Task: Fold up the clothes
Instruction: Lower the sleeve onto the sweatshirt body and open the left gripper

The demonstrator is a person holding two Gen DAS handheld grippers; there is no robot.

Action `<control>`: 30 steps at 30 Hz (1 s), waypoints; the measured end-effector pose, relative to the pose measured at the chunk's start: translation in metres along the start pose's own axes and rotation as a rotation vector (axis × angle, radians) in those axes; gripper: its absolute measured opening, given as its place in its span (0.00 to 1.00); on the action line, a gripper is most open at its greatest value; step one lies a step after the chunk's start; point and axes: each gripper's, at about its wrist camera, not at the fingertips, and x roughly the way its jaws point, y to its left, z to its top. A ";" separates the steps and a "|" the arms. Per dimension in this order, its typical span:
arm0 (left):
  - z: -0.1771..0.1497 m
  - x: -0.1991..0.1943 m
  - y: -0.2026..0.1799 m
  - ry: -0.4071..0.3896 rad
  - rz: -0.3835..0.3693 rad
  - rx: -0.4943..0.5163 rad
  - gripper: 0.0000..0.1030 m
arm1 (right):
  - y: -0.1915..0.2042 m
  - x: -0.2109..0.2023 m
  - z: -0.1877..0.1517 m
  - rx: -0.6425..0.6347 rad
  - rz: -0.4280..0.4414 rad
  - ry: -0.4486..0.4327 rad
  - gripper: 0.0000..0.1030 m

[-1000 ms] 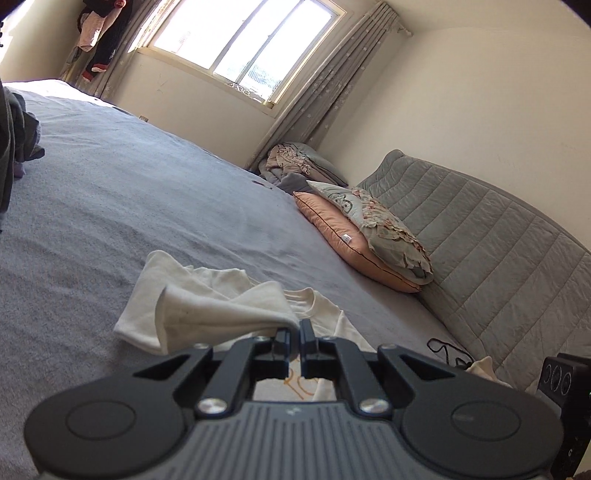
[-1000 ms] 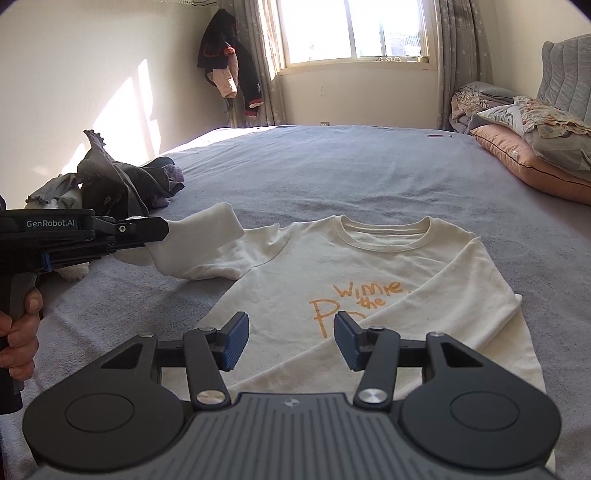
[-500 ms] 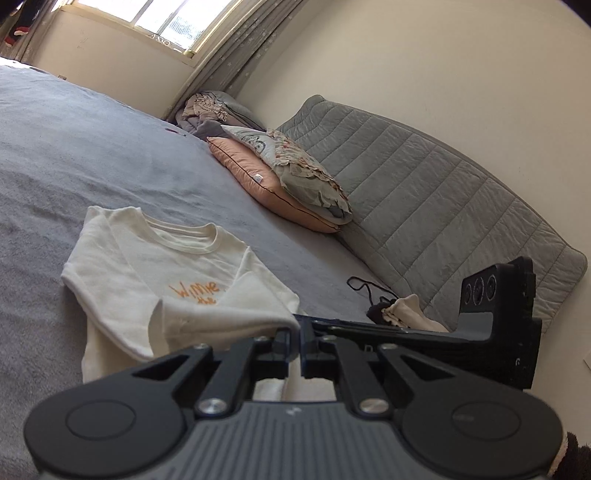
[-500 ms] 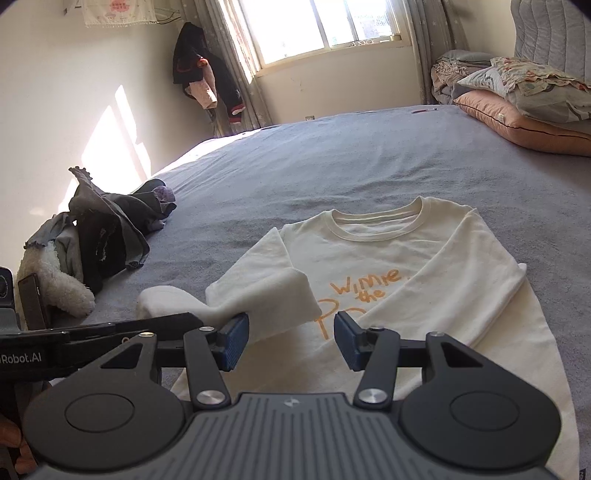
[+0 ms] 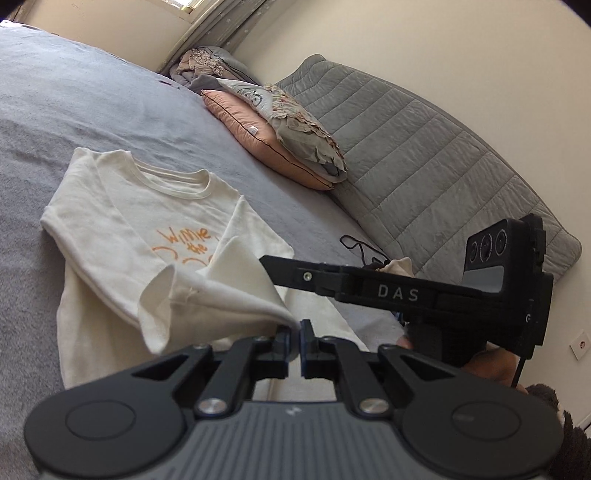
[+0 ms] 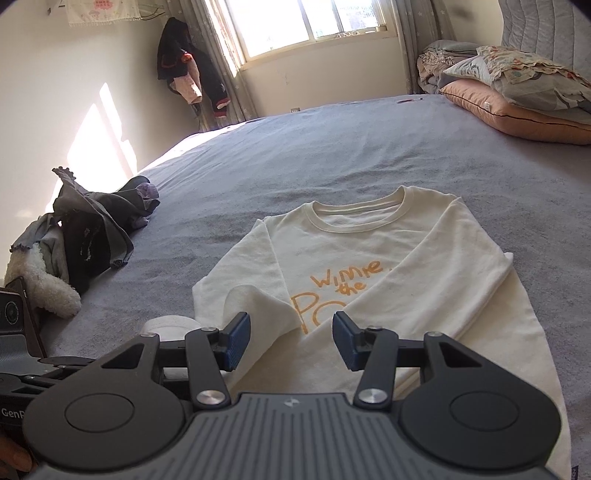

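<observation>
Surface: grey bed cover, sunlit; window and curtains at the far wall, quilted grey headboard along one side.
Garment: one cream sweatshirt with orange lettering, flat on the cover, neckline toward the window. Right sleeve lies folded across the chest; left sleeve is raised off the body.
Left gripper: clenched on the left sleeve's cuff, angled slightly downward, just over the sweatshirt's lower half; the cloth drapes from the pinch.
Right gripper: jaws apart, nothing between the pads, hovering low over the sweatshirt's hem; pointing down at the print.
Hands: part of one hand under each grip handle, at frame edge; too cropped to describe.
Pillows: two stacked by the headboard, peach pillow below, floral pillow on top.
Other cloth: one dark clothes heap on the bed's left edge, a fuzzy white item beside it, possibly a toy; one bundle of bedding in the corner; garments hanging by the curtain.
</observation>
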 end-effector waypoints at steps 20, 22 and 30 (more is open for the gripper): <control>0.004 -0.014 -0.006 0.090 0.033 -0.053 0.57 | -0.004 -0.006 0.005 0.009 0.010 -0.019 0.51; 0.005 -0.017 -0.006 0.095 0.036 -0.053 0.57 | -0.004 -0.006 0.005 0.010 0.011 -0.019 0.51; 0.008 -0.027 -0.002 0.140 0.063 -0.042 0.57 | -0.001 -0.005 0.004 0.005 0.014 -0.014 0.51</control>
